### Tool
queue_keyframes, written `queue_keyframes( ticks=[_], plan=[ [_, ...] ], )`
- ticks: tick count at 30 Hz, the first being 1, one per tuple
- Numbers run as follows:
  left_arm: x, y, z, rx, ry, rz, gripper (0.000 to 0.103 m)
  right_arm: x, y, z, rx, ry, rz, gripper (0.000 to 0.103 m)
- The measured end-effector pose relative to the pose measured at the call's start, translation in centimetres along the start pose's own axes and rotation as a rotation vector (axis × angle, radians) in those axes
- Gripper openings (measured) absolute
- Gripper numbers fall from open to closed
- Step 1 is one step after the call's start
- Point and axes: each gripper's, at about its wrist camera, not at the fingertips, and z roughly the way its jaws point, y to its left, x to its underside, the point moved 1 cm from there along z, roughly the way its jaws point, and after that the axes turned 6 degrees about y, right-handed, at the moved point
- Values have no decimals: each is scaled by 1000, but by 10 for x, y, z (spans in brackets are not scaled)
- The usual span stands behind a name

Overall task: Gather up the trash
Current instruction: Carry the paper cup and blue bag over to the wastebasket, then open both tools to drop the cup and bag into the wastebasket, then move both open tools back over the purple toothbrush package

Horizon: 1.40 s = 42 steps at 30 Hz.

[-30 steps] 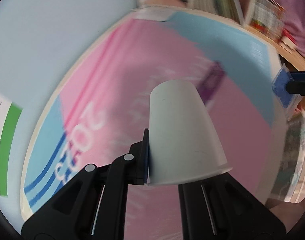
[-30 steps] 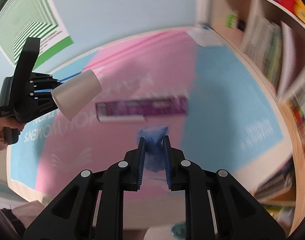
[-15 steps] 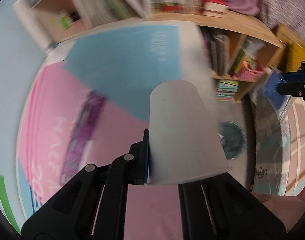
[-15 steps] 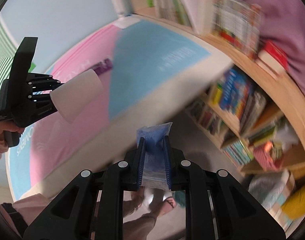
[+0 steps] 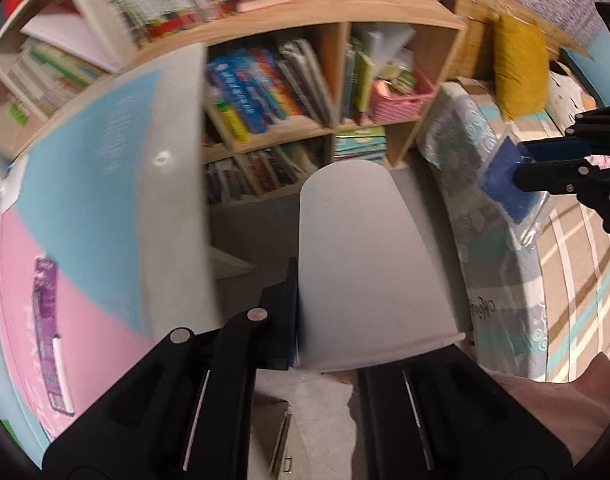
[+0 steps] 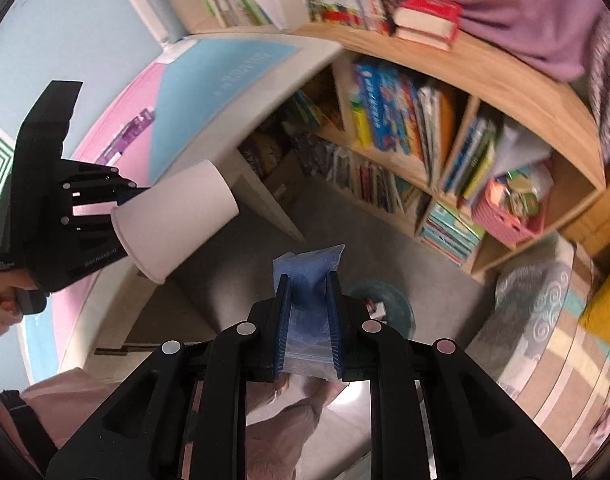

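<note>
My left gripper is shut on a white paper cup, held in the air past the desk edge with its base pointing away; the cup also shows in the right wrist view. My right gripper is shut on a blue plastic bag, also held in the air above the grey floor; the bag shows at the right of the left wrist view. A purple wrapper lies on the pink part of the desk mat. A teal round bin with some trash stands on the floor below the bag.
The white desk with a pink and blue mat is at the left. A wooden bookshelf full of books and a pink basket stands ahead. A bed with a plaid cover and a yellow cushion is at the right.
Both grippers have swung away from the desk top towards the floor and bookshelf, each keeping its hold. The teal bin has come into view below the right gripper.
</note>
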Motion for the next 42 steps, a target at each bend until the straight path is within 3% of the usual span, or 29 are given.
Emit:
queue_keyframes(
  ticks=[14, 17, 18, 19, 20, 21, 23, 26, 28, 35, 42],
  plan=[
    [-31, -81, 36, 54, 85, 108, 5, 38, -65, -4, -19, 10, 114, 19],
    [-37, -90, 43, 67, 92, 105, 10, 41, -76, -2, -23, 18, 131, 21],
    [-40, -93, 46, 69, 93, 104, 17, 41, -81, -2, -25, 19, 141, 22],
    [-42, -97, 49, 72, 100, 108, 32, 42, -85, -2, -30, 16, 150, 23],
    [-44, -101, 52, 75, 102, 110, 44, 41, -89, -2, -35, 16, 157, 33],
    [-47, -106, 55, 71, 94, 111, 63, 41, -93, -2, -41, 14, 167, 49],
    [-51, -111, 57, 64, 91, 120, 65, 42, -101, -6, -36, -5, 180, 59],
    [-55, -115, 58, 60, 92, 124, 66, 42, -110, -10, -29, -9, 189, 60],
    [-55, -115, 58, 53, 97, 121, 78, 44, -117, -11, -27, -13, 208, 66],
    [-49, -107, 55, 30, 102, 119, 79, 47, -126, -15, -19, -14, 215, 68],
    [-41, -94, 42, 5, 84, 95, 89, 44, -113, -18, -20, -9, 165, 72]
  ],
)
